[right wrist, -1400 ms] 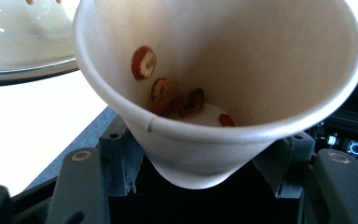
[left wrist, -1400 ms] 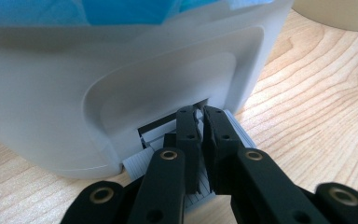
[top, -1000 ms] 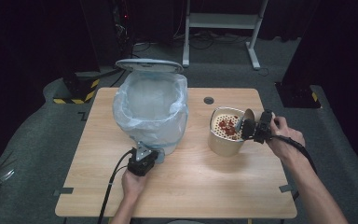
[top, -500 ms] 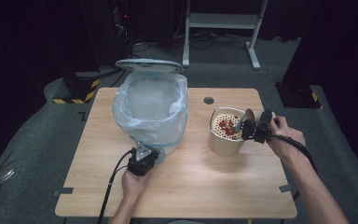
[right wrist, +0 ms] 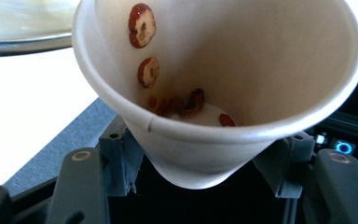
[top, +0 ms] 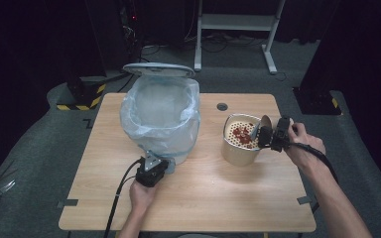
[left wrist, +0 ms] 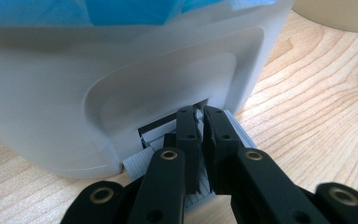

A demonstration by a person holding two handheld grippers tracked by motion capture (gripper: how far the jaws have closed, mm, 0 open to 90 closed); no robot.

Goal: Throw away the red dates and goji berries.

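Right gripper (top: 264,135) sits at the right side of the wooden surface (top: 203,198), jaws clamped on a white paper cup (right wrist: 223,93). In the high view the cup (top: 265,124) is tipped toward the cylindrical container (top: 240,144), its mouth at the container's right rim. The container stands upright on the surface, right of the bin and apart from it; it carries a perforated insert with red pieces (top: 242,136) lying on top.

Right gripper view: the cup is seen looking into its mouth. A few reddish dried fruit slices (right wrist: 142,25) cling to the inner wall, and a small cluster sits at the bottom. Grey pads press the cup from both sides.

Left gripper (top: 155,166) is at the front foot of the white bin (top: 161,144), which is lined with a pale blue bag (top: 161,106); the bin lid (top: 158,69) stands raised at the back. Left gripper view: jaws are close together and rest on the ribbed white pedal (left wrist: 235,128) projecting from the recess in the bin's base. Whether they pinch it or merely press on it cannot be told. Bin stands left of centre on the surface.
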